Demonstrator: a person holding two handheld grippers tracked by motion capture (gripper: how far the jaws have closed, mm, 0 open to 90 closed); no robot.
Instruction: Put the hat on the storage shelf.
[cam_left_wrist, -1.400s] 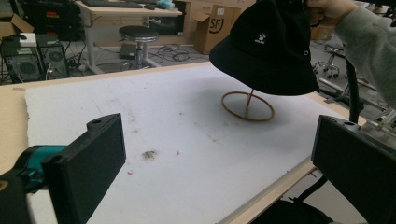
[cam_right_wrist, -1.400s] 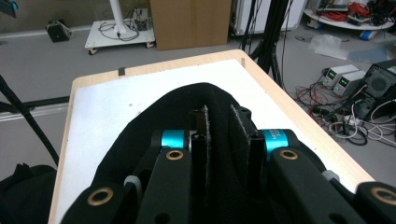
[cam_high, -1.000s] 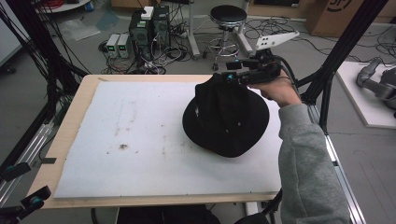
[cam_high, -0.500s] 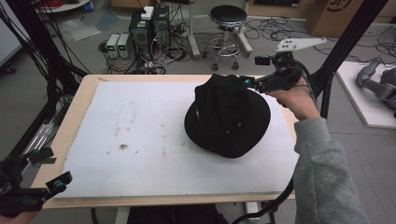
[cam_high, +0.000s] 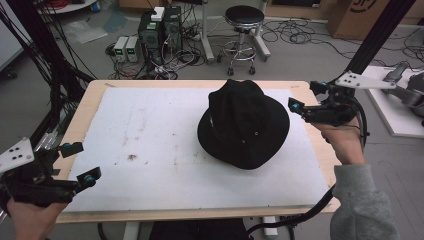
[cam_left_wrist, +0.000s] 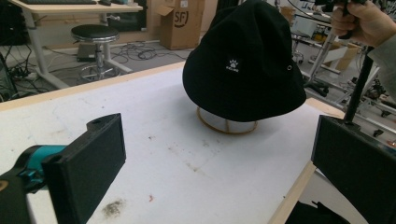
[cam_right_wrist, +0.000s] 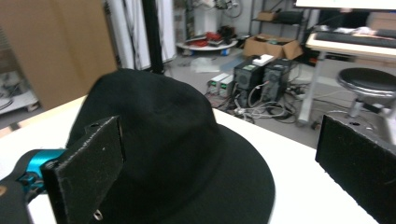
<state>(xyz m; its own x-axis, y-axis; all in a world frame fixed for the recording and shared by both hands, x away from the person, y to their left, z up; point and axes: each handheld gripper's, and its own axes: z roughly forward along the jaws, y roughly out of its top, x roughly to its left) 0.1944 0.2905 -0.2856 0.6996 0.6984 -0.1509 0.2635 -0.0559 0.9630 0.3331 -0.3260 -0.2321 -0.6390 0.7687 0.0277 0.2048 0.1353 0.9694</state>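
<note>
table (cam_high: 95, 102) | white mat (cam_high: 150, 150) on top | black hat (cam_high: 245, 125) on wire stand (cam_left_wrist: 226, 126)

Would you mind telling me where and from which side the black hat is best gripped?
Probably the brim on the hat's right, pinched edge-on by the open right gripper beside it. The brim is thin, flares out and hangs free above the table on a wire stand; the crown is too wide.

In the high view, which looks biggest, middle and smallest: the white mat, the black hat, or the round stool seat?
1. White mat, by far the largest.
2. Black hat.
3. Round stool seat, though it stands farther from the camera, so it looks smaller than it really is.
</note>
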